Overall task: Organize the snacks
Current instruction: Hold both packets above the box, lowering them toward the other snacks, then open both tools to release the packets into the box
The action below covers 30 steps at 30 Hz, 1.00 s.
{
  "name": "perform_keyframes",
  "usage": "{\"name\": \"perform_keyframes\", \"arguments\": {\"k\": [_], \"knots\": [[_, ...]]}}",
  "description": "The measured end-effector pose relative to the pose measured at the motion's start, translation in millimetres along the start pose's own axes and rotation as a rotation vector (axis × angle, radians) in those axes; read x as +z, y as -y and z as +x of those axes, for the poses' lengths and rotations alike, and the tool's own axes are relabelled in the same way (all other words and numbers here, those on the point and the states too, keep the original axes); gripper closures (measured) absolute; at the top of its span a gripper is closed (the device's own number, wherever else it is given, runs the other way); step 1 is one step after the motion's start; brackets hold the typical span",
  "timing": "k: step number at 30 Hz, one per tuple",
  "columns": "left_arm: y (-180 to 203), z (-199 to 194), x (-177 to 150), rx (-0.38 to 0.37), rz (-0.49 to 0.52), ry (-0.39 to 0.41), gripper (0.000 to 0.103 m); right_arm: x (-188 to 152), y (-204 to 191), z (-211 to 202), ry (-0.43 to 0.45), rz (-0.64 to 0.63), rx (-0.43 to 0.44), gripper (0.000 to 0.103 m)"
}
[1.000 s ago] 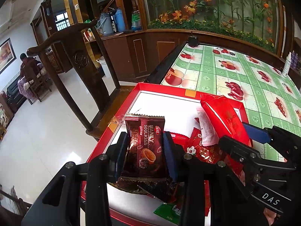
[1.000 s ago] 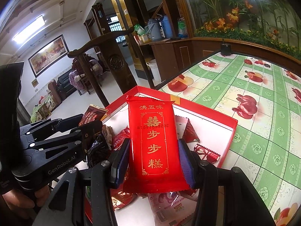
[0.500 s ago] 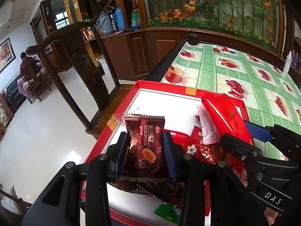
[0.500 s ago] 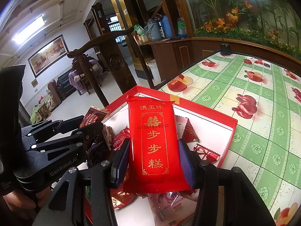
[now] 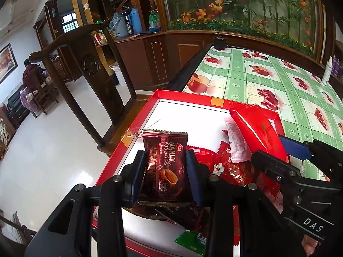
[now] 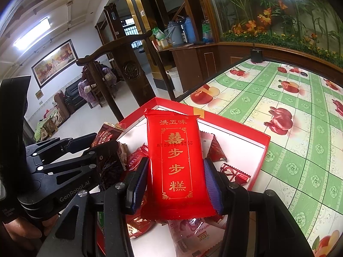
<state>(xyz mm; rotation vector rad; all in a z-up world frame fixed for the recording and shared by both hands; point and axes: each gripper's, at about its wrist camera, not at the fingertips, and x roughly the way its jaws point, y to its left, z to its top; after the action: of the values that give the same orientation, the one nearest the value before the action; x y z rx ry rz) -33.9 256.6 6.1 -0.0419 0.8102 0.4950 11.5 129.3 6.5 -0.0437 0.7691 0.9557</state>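
A red-rimmed box (image 5: 184,95) with a white floor lies on the table and holds a heap of wrapped snacks. My left gripper (image 5: 166,171) is shut on a dark brown cookie packet (image 5: 166,162), held upright above the heap. My right gripper (image 6: 174,177) is shut on a long red cake packet with gold characters (image 6: 174,158), also lifted over the box (image 6: 235,126). Seen from the left wrist, the right gripper (image 5: 276,152) comes in from the right with the red packet (image 5: 255,128) in it. The right wrist view shows the left gripper (image 6: 107,141) at the left.
Loose red wrappers (image 6: 234,173), a pink packet (image 6: 193,235) and a green packet (image 5: 190,242) lie in the box. The table has a green checked cloth with fruit prints (image 5: 268,81). A dark wooden chair (image 5: 90,68) stands just left of the box. A cabinet with flasks (image 5: 133,23) is behind.
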Motion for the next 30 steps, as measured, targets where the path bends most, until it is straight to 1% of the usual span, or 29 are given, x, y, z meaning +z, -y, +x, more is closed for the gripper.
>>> {"name": "perform_keyframes", "arguments": {"k": [13, 14, 15, 17, 18, 19, 22, 30], "knots": [[0.1, 0.7, -0.1, -0.001, 0.001, -0.009, 0.066, 1.5, -4.6, -3.9, 0.008, -0.009, -0.001, 0.051], [0.2, 1.1, 0.1, 0.004, 0.004, -0.01, 0.064, 1.6, -4.7, -3.9, 0.005, -0.01, 0.0, 0.051], [0.5, 1.5, 0.0, 0.006, 0.005, -0.011, 0.061, 1.9, -4.2, -2.9, 0.001, -0.011, 0.003, 0.051], [0.4, 1.3, 0.0, 0.014, 0.002, -0.01, 0.051, 2.2, -4.2, -2.6, -0.003, -0.011, -0.002, 0.051], [0.4, 1.6, 0.2, 0.019, 0.001, -0.009, 0.041, 2.4, -4.0, -2.3, -0.006, -0.009, -0.005, 0.049], [0.2, 0.9, 0.2, 0.025, -0.002, -0.005, 0.035, 2.7, -3.1, -1.7, -0.012, -0.004, -0.006, 0.048], [1.2, -1.2, -0.1, 0.029, 0.002, 0.003, 0.035, 3.0, -0.8, -1.1, -0.019, 0.008, -0.01, 0.044], [1.7, -3.4, -6.5, 0.021, 0.017, -0.01, 0.033, 3.8, 6.3, -2.2, -0.007, 0.018, -0.053, 0.039]]}}
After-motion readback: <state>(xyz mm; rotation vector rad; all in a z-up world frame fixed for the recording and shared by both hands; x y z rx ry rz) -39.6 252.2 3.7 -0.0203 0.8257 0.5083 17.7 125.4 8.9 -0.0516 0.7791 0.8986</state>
